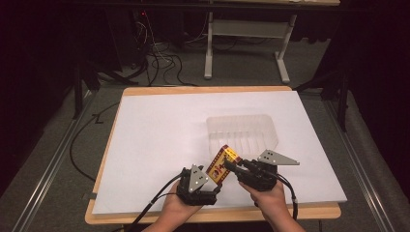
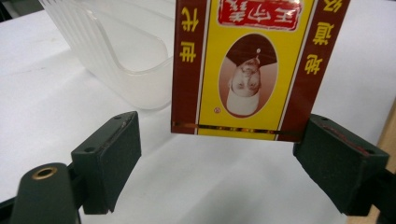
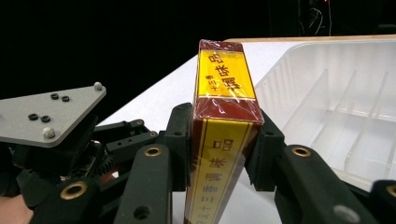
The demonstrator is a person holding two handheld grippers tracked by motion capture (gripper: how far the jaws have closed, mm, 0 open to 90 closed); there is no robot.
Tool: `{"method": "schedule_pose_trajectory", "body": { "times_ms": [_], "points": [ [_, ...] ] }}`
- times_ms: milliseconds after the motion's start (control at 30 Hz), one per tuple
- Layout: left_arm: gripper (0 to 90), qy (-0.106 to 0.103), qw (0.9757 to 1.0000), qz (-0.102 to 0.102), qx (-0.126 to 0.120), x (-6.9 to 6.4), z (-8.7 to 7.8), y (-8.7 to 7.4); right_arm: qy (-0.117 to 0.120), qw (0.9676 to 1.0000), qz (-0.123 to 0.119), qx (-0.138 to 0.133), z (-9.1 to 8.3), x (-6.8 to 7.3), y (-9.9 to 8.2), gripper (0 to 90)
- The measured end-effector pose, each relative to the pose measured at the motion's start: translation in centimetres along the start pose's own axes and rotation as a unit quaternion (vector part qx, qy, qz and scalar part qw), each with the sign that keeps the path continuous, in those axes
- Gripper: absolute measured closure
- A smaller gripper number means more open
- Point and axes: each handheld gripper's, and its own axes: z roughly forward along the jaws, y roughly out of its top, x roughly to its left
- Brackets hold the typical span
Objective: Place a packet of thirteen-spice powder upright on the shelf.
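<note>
1 yellow-and-maroon box point(image 1: 222, 164), held tilted above the white sheet point(image 1: 159, 145) near the desk's point(image 1: 193, 89) front edge, just in front of 1 clear ribbed tray point(image 1: 243, 131). Clamped across its narrow sides by the right claw point(image 1: 231, 167), jaws pressed against both faces in the right gripper view, box point(image 3: 223, 135) standing on end between them. Left claw point(image 1: 209, 180) just beside the box, jaws spread wide, touching nothing; left gripper view puts the box's point(image 2: 252, 70) printed front with an oval portrait, upside down, between and beyond the 2 open jaws. Tray's inner dividers point(image 3: 355, 121) plain in the right gripper view; from above, faint ribs. 2 hands, 2 claws, 1 grey table frame point(image 1: 246, 43) behind on the floor.
</note>
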Motion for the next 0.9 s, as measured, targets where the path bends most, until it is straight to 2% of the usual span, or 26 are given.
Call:
{"method": "schedule_pose_trajectory", "body": {
  "times_ms": [133,300,400,533,733,900],
  "points": [
    [15.6,0.001,1.0,0.004,-0.005,-0.1,-0.1,0.0,0.0,1.0,0.004,-0.006,-0.2,0.0,0.1,67.1],
    [15.2,-0.003,1.0,0.002,0.003,0.0,0.0,-0.1,-0.013,0.9999,-0.005,-0.01,-0.5,-0.1,0.2,67.5],
    [15.2,-0.002,1.0,-0.001,0.003,0.1,-0.1,0.0,-0.015,0.9998,0.004,-0.015,-0.8,-0.5,0.3,67.6],
    [15.2,-0.001,1.0,-0.001,-0.002,0.2,-0.2,0.1,-0.022,0.9996,0.004,-0.018,-1.0,-0.8,0.4,67.7],
    [15.8,0.001,0.9998,-0.019,-0.011,1.3,-1.2,0.6,-0.032,0.9992,0.005,-0.026,-1.6,-1.2,0.6,67.6],
    [17.0,0.015,0.9993,-0.027,-0.021,2.6,-2.2,0.8,-0.044,0.9985,-0.001,-0.033,-2.2,-1.5,0.8,67.7]
  ]
}}
